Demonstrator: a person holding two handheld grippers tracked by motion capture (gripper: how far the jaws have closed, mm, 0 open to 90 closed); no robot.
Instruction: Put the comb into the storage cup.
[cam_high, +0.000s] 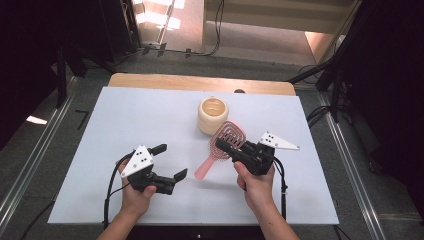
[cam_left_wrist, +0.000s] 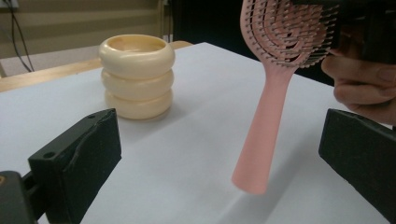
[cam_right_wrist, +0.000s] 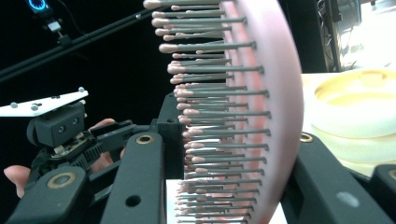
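My right gripper is clamped on the head of the pink hairbrush, holding it off the tabletop near the middle, just in front of the cream holder, handle slanting down. My left gripper is spread wide, empty, facing the handle. The bristles give, so I judge the brush could twist or slip if I nudge the handle.

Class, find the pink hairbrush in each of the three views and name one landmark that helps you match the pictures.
High view: pink hairbrush right of centre, head held by the right gripper.
Left gripper view: upper right, handle hanging down to centre.
Right gripper view: centre, bristled head edge-on.
Shared landmark: the cream ringed pot beside the brush.
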